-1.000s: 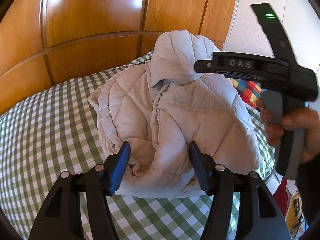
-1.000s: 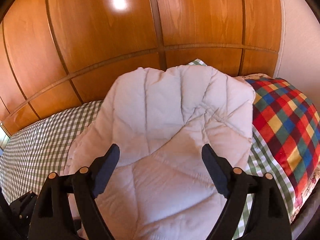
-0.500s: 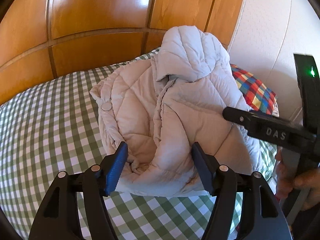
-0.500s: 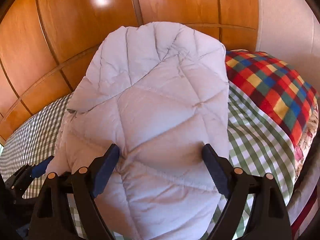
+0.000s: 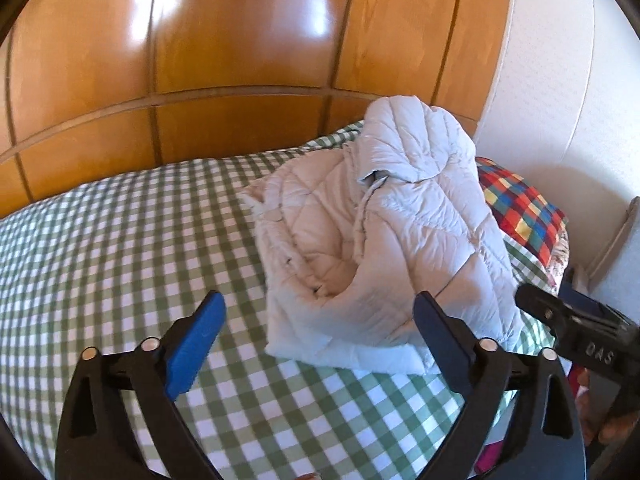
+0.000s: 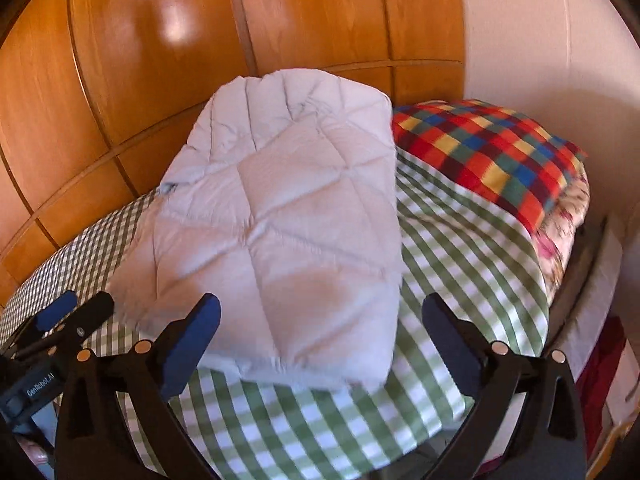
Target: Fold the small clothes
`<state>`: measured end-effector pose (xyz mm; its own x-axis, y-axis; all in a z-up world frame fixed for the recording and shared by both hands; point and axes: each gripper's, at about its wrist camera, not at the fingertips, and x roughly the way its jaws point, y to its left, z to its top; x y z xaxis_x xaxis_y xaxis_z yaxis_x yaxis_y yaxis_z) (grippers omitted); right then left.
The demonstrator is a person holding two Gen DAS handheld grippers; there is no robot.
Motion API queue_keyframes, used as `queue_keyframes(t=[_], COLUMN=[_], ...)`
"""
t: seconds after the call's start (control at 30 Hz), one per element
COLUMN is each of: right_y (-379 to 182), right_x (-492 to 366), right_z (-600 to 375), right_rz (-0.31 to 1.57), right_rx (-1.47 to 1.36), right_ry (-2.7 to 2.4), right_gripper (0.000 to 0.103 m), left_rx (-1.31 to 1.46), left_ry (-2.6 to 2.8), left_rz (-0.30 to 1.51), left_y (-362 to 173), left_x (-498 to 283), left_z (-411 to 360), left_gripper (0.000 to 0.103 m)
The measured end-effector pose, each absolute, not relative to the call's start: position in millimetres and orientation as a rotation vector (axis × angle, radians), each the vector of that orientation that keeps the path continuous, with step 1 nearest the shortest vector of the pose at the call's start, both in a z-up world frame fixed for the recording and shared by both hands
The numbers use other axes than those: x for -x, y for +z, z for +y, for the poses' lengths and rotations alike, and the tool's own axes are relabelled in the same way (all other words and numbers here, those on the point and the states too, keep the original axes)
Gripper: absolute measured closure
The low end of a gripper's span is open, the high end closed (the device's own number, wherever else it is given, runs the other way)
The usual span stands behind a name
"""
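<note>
Jacket (image 5: 384, 248) sits bundled near the bed's (image 5: 120, 264) pillow-end corner with both the left tool (image 5: 316, 334) and right tool (image 6: 320, 336) just sprung wide, gripping nothing, so I'd flatten the puffy bulge before refolding.

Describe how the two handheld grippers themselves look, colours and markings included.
Left gripper: black plastic forked frame, round pale rivets, one blue ribbed pad, one dark pad; "GenRobot.AI" label on its body in the right wrist view. Right gripper: same black frame, dark blue pads, "DAS" embossed on its side.
</note>
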<state>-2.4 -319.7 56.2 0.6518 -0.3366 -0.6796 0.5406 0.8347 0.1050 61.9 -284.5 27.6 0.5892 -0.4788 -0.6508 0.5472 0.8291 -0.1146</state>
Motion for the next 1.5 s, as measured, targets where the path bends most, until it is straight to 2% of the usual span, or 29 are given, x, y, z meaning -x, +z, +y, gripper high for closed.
queue_keyframes(t=[0.1, 0.43, 0.73, 1.5], right_y=[51.0, 40.2, 43.9, 40.0], right_x=[13.7, 44.8, 54.1, 54.8], right_z=[-306.4, -275.2, -266.8, -265.1], right_rz=[0.71, 0.69, 0.661, 0.668], right_rx=[-0.266, -0.243, -0.254, -0.271], right_ry=[-0.551, -0.622, -0.63, -0.612], right_gripper=[0.002, 0.002, 0.002, 0.002], left_rx=[-0.102, -0.172, -0.152, -0.154], left_ry=[-0.57, -0.436, -0.4, -0.389], left_rz=[0.713, 0.692, 0.639, 0.608], left_y=[26.6, 14.0, 24.9, 31.7], left_x=[-49.7, -11.4, 5.4, 10.6], left_z=[-276.9, -263.6, -250.1, -244.7], left_gripper=[0.004, 0.004, 0.004, 0.004])
